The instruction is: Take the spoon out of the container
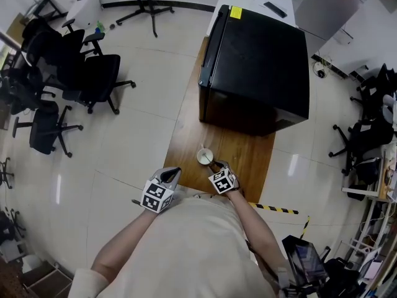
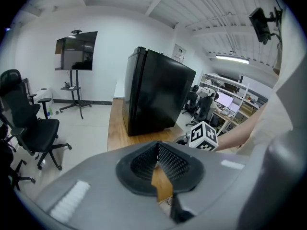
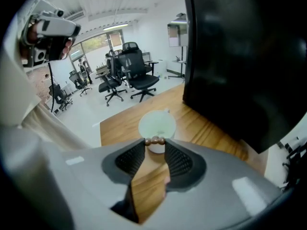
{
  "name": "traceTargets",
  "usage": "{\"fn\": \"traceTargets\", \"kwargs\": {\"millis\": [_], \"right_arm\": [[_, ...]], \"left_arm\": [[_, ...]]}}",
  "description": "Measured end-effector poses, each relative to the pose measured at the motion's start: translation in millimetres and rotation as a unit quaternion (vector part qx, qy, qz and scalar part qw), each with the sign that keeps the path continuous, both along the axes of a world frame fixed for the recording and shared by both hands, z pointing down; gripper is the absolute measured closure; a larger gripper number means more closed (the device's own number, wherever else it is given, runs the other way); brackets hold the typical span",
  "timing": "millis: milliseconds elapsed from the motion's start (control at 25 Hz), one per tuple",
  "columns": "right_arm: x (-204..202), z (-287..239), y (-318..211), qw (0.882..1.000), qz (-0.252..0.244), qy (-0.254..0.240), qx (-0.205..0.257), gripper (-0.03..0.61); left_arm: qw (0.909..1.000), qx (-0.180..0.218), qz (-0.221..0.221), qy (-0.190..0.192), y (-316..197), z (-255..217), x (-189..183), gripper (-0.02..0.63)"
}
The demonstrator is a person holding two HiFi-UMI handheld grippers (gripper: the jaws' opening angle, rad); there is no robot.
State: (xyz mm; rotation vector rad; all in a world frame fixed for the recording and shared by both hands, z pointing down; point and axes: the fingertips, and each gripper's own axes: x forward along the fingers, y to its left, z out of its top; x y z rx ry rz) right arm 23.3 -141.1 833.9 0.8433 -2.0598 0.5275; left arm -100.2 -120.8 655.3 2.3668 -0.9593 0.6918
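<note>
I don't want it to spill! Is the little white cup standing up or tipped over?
Standing up. The white cup sits on the wooden table with its round mouth facing up.

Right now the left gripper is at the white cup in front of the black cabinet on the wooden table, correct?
Not quite: it is the right gripper at the white cup, as the right gripper view shows. The cup does stand before the black cabinet on the wooden table.
</note>
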Motion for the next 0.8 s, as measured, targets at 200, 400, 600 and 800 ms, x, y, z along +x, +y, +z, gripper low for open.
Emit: {"fn": "traceTargets", "kwargs": {"millis": [200, 400, 600, 800], "right_arm": [[-2, -20, -2, 1.000, 0.008, -0.024, 0.010, 0.449], [0, -47, 3, 0.998, 0.019, -0.058, 0.023, 0.449], [17, -80, 9, 0.995, 0.030, -0.086, 0.049, 0.449], [50, -100, 11, 0.990, 0.056, -0.101, 0.083, 0.449]], "left_arm": [[1.0000, 0.001, 0.004, 0.001, 1, -1, 7, 0.611], [0.9999, 0.004, 0.015, 0.002, 2, 0, 21, 0.611], [0.9998, 0.003, 0.021, -0.001, 3, 1, 33, 0.611], [0.9998, 0.001, 0.021, -0.006, 6, 3, 42, 0.611]]}}
